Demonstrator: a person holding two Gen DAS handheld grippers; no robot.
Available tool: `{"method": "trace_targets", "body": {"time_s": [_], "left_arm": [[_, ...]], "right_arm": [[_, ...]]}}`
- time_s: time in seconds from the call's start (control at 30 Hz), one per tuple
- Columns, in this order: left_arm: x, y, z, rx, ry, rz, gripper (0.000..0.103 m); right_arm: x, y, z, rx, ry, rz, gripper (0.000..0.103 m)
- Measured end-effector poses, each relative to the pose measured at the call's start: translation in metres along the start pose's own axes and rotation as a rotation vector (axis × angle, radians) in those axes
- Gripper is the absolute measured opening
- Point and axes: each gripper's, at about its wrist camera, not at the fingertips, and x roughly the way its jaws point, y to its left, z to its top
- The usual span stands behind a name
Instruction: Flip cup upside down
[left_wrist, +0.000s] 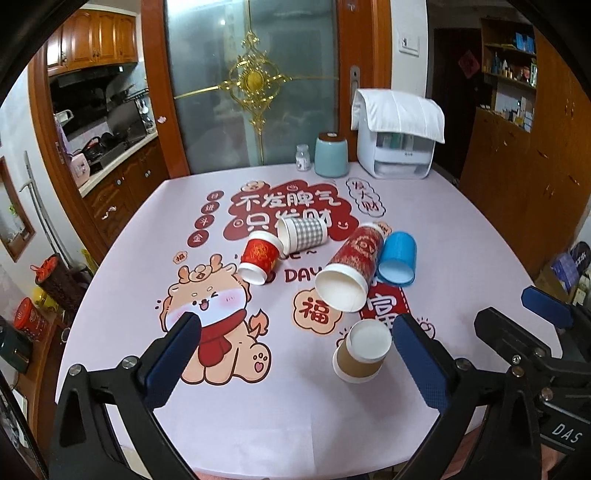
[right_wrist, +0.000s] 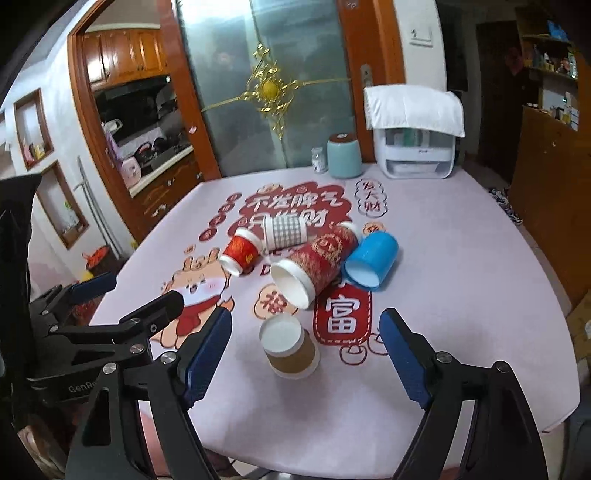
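Observation:
A brown-sleeved paper cup (left_wrist: 360, 350) (right_wrist: 290, 347) stands on the pink tablecloth with its flat white base up. Behind it lie several cups on their sides: a tall red one (left_wrist: 351, 269) (right_wrist: 314, 266), a blue one (left_wrist: 397, 258) (right_wrist: 371, 260), a small red one (left_wrist: 258, 258) (right_wrist: 240, 251) and a grey checked one (left_wrist: 301, 232) (right_wrist: 282, 230). My left gripper (left_wrist: 295, 358) is open and empty, above the near table. My right gripper (right_wrist: 306, 354) is open and empty, its fingers on either side of the brown cup but nearer me.
A teal jar (left_wrist: 330, 155), a small white bottle (left_wrist: 303, 158) and a white appliance under a cloth (left_wrist: 399, 144) stand at the table's far edge. The right gripper's frame (left_wrist: 535, 332) shows beside the left one. A wooden cabinet (left_wrist: 535, 177) stands at right.

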Motion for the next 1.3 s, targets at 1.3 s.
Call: {"method": "trace_targets", "body": {"time_s": [1.3], "left_arm": [[0.005, -0.006, -0.016, -0.033, 0.038, 0.079, 0.102]], "right_arm": [[-0.009, 0.0, -0.012, 0.03, -0.025, -0.089, 0.09]]}}
